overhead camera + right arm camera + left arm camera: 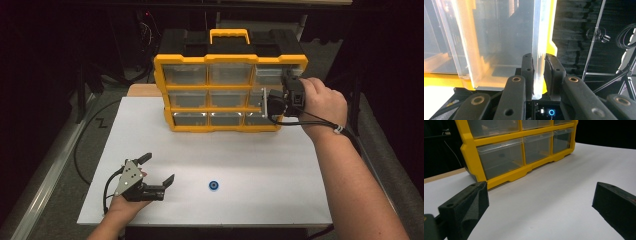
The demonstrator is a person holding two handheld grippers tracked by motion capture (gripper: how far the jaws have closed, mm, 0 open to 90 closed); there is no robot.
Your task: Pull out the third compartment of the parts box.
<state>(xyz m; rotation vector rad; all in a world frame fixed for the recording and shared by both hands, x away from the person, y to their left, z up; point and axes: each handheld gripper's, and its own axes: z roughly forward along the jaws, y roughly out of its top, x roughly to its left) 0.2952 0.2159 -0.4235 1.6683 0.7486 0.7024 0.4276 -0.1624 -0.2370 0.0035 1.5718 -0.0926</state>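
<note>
Right gripper [286, 94], held level at the right end of the yellow organiser [230, 85]: jaws pinched on the clear front lip of a transparent drawer [499, 45], top row, rightmost column, as far as the high view lets me judge. In the right gripper view the pads [527, 72] press on either side of that thin plastic edge, and the drawer body stands partly out of its yellow frame. The right hand [322, 102] wraps the gripper body from the side away from the organiser, cable looping below the wrist. Beyond the gripper, the organiser stands upright on the white table [250, 165], three rows of three clear drawers, black back and yellow carry handle [229, 35] on top. No brand, label or writing legible on it from any angle. Well away, at the table's near left, the left gripper [159, 169] rests on the surface in the left hand [125, 202], jaws spread wide apart with nothing between them, pointing toward the organiser's lower drawers. Between the two grippers, closer to the left one, a small blue ring [214, 185] lies alone on the white surface.
</note>
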